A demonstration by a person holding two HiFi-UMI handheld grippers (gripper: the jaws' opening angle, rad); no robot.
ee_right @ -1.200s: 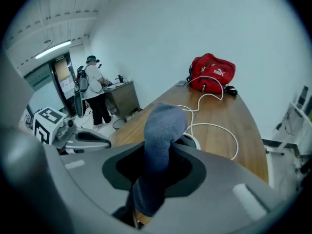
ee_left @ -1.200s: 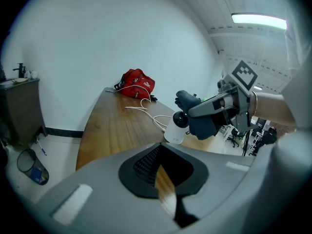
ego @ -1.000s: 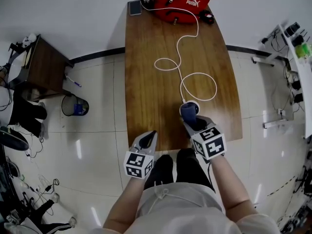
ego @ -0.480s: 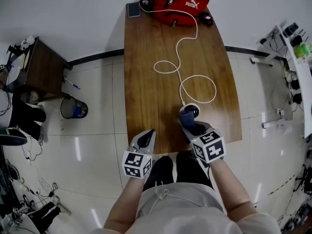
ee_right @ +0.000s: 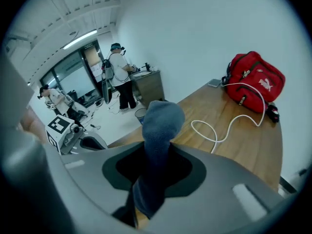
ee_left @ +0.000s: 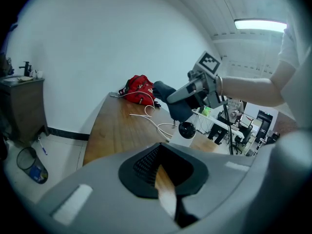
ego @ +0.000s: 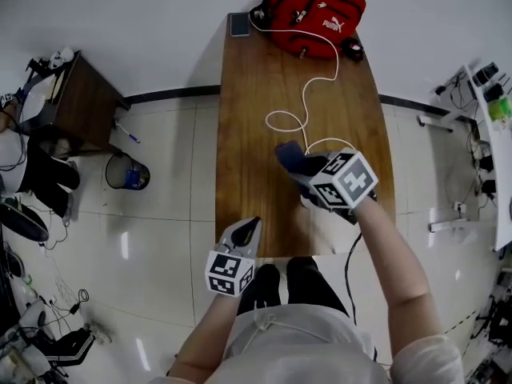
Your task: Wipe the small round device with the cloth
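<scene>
Attention goes first to the small round device (ee_left: pixel 186 129). In the left gripper view we see a black ball head on a white base, standing on the wooden desk (ego: pixel 244 134) toward its near right part. In the head view we cannot make it out, since the right gripper (ego: pixel 298 165) hangs over that spot.

Close above the ball hangs the cloth (ee_left: pixel 174 104), a thick, dark blue wad. Whether its lower end touches the device we cannot tell. The right gripper is clamped on this cloth: in its own view the jaws pinch the fabric low down, and the free end stands up between them as a rounded stub. That gripper is off the desk and tilted downward, its marker cube turned up toward our head camera.

Our left gripper (ego: pixel 250 230) sits at the near edge of the desk, well apart from the device, its jaws closed together and holding nothing.

A white cable (ego: pixel 306 106) snakes in loops along the desk from the device's side to a red Puma bag (ego: pixel 318 13) at the far end. A smartphone (ego: pixel 239 24) lies flat just beside the bag, at the far left corner. On the tiled floor to the left stand a dark side cabinet (ego: pixel 84 106) and a small bin (ego: pixel 128 172). Two people (ee_right: pixel 117 74) stand in the background of the right gripper view.
</scene>
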